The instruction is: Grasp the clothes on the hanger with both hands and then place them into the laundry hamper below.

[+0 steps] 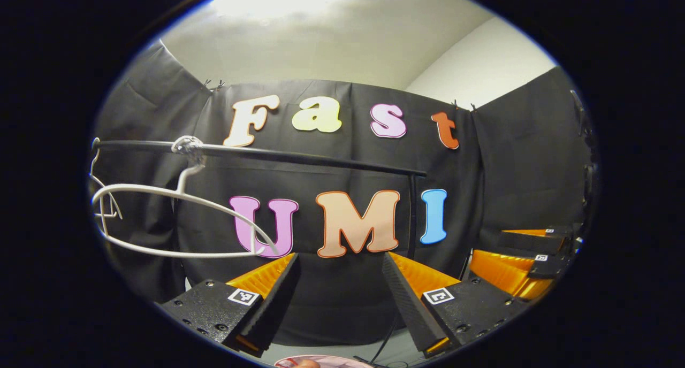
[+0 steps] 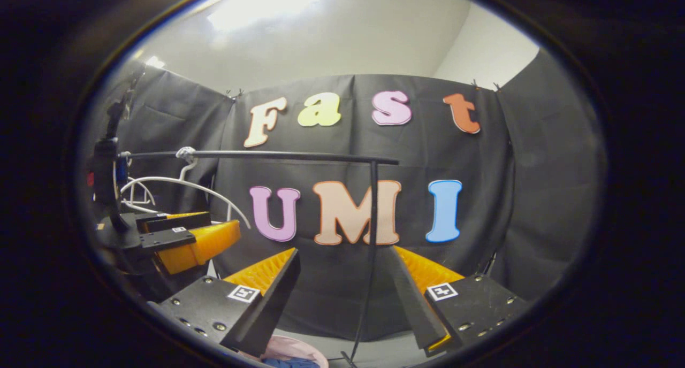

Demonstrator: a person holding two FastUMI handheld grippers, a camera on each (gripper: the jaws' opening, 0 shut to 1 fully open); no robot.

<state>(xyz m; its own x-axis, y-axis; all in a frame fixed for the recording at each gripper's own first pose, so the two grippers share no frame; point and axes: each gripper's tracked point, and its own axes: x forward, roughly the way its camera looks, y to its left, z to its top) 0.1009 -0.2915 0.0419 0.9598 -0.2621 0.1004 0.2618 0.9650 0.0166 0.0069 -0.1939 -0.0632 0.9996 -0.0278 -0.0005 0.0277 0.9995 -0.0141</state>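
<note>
Hanger bare, both my grippers empty; the job looks all but done.

My left gripper (image 1: pixel 340 296) stands with its fingers spread wide and nothing between them, and my right gripper (image 2: pixel 342 298) is the same, parted and empty. The white hanger (image 1: pixel 176 218) hangs from the rail (image 1: pixel 299 156) with no garment on it. Low at the edge of the right gripper view I catch a pink rim, which I take for the hamper (image 2: pixel 299 349), with a bit of blue, likely the clothes (image 2: pixel 291 363), just inside; too little shows to be sure. By my reckoning the clothes are off and dropped below, and only backing my hands away is left.
</note>
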